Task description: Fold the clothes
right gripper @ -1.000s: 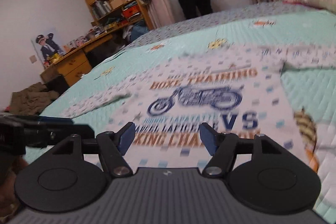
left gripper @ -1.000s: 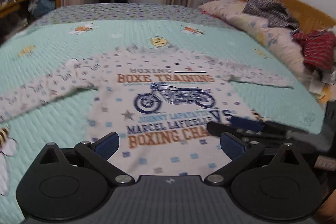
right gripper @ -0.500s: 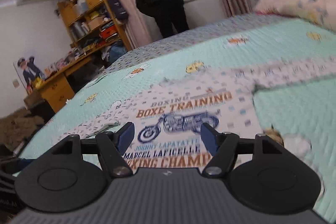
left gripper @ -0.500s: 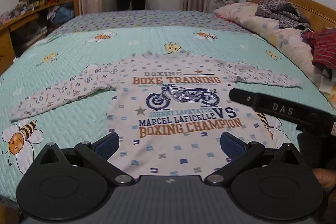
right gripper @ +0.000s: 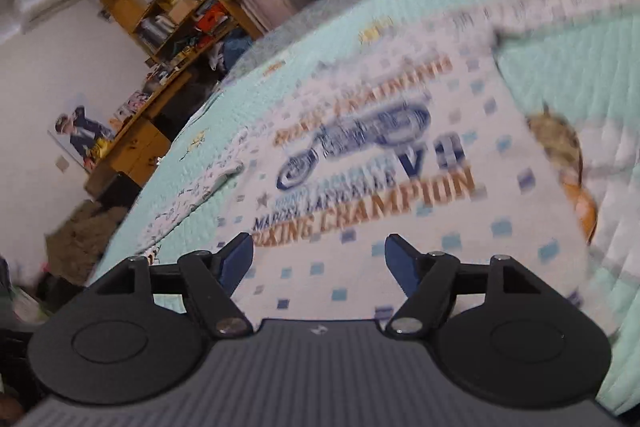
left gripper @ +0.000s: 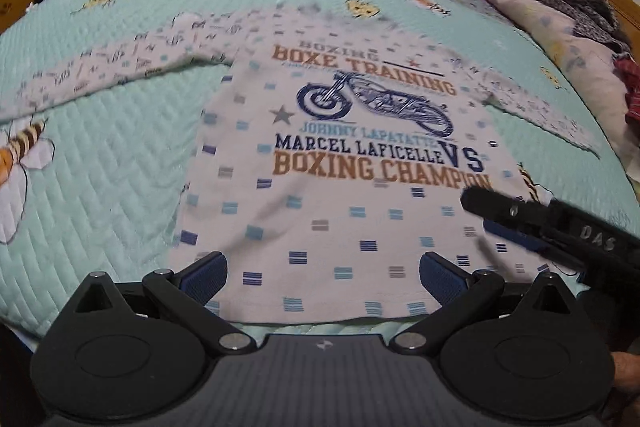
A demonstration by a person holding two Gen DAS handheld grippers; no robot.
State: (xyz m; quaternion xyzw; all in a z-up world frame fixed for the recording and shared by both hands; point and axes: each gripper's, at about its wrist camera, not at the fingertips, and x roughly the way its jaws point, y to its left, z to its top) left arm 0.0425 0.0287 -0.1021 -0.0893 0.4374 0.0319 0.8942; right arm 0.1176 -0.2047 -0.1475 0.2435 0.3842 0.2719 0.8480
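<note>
Left wrist view: the left gripper [left gripper: 320, 277], fingers spread and empty, hovers over the hem of the long-sleeved printed shirt [left gripper: 344, 163] lying flat on the bee-print quilt [left gripper: 120, 163]; right wrist view: the right gripper [right gripper: 319, 257], likewise released, hovers above the same shirt [right gripper: 380, 187].

the left gripper [left gripper: 322, 277] fills the lower part of its own view, level, jaws spread wide, blue pads [left gripper: 202, 273] facing each other and holding nothing. the right gripper [right gripper: 319, 261] sits low in its own view, tilted, jaws likewise spread and holding nothing; it also shows at the right edge of the left view.
</note>
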